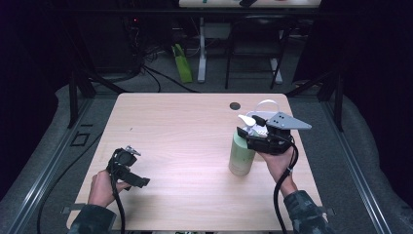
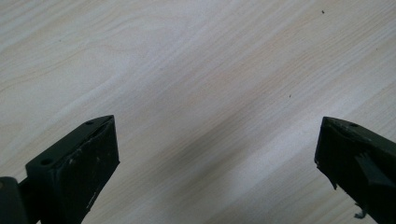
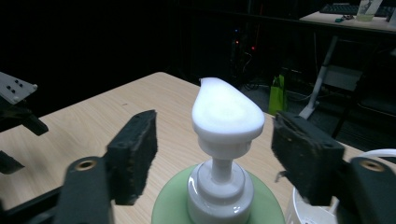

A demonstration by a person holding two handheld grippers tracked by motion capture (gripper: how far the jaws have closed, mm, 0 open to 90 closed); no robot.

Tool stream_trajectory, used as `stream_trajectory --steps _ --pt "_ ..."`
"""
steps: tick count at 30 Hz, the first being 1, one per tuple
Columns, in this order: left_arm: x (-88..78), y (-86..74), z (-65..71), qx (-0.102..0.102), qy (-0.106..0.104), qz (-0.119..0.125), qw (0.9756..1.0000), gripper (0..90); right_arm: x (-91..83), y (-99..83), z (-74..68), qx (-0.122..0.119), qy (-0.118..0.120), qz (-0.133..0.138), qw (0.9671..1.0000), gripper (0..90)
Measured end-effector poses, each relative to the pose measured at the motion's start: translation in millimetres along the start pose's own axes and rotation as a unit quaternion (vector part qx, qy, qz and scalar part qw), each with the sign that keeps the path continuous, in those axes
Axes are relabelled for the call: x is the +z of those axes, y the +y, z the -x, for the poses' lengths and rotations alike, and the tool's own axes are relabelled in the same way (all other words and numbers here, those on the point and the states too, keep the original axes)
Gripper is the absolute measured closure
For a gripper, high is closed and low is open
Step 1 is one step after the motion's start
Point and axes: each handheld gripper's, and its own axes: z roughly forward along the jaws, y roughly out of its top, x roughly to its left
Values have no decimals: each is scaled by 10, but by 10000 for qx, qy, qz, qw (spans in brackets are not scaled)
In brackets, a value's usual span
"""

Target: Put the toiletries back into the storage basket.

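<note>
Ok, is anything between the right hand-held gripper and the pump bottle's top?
Nothing visible. The right hand-held gripper is open with its jaws on either side of the white pump head of the green bottle, with bare gaps on both sides. A white container sits beside the bottle, outside the jaws.

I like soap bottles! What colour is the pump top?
White; the pump top shows best in the right gripper view.

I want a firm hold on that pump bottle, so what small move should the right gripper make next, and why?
Probably close the right gripper on the white pump head: its jaws stand open either side of it without touching, on the upright green bottle. The left gripper is open over bare table.
</note>
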Motion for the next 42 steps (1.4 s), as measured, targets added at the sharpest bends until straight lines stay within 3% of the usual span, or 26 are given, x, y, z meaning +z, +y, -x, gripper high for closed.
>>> stream_trajectory --steps 8,16,42 --pt "10 1 2 30 -13 -52 10000 0 -18 -8 12 124 97 130 9998 500" --pt "11 1 2 35 -12 -59 10000 0 -39 -15 34 167 84 255 9995 584" --pt "19 -2 -1 32 -7 -100 9999 0 -34 -29 30 195 20 325 9993 629"
